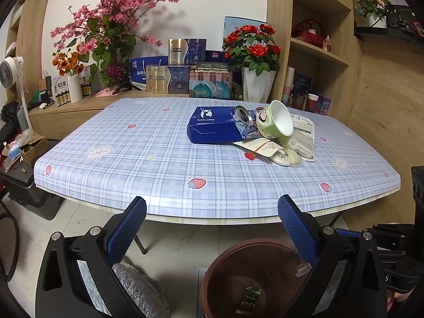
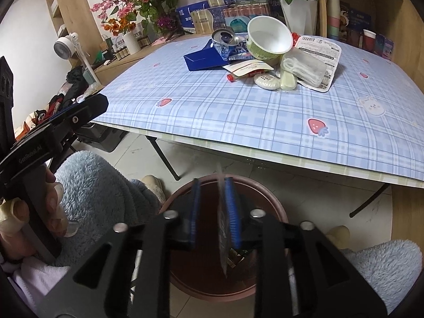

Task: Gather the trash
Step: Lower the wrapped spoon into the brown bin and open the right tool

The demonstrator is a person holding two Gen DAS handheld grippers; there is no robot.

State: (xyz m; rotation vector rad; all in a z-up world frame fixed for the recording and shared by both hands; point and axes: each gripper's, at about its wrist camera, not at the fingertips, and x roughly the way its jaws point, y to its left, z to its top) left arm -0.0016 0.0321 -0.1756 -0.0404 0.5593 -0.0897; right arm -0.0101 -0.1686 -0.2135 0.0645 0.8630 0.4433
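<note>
My right gripper [image 2: 212,180] points down over the brown bin [image 2: 267,196] on the floor. Its jaws stand slightly apart, and a thin clear wrapper [image 2: 222,243] hangs edge-on between them, lying against the right pad with a gap to the left pad. My left gripper [image 1: 212,201] is wide open and empty above the same bin [image 1: 233,259], where a small green-gold packet [image 1: 249,299] lies at the bottom. On the table sits the trash pile: a blue coffee box [image 1: 212,127], a crushed can [image 1: 243,118], a green paper bowl [image 1: 275,122] and several wrappers [image 1: 302,137].
The checked tablecloth's front edge [image 1: 212,212] overhangs the bin. A person's fleece-clad legs [image 2: 100,185] flank the bin on both sides. Folding table legs [image 2: 164,156] stand underneath. Flower vases and boxes [image 1: 172,79] line the counter behind, with shelves [image 1: 318,53] at right.
</note>
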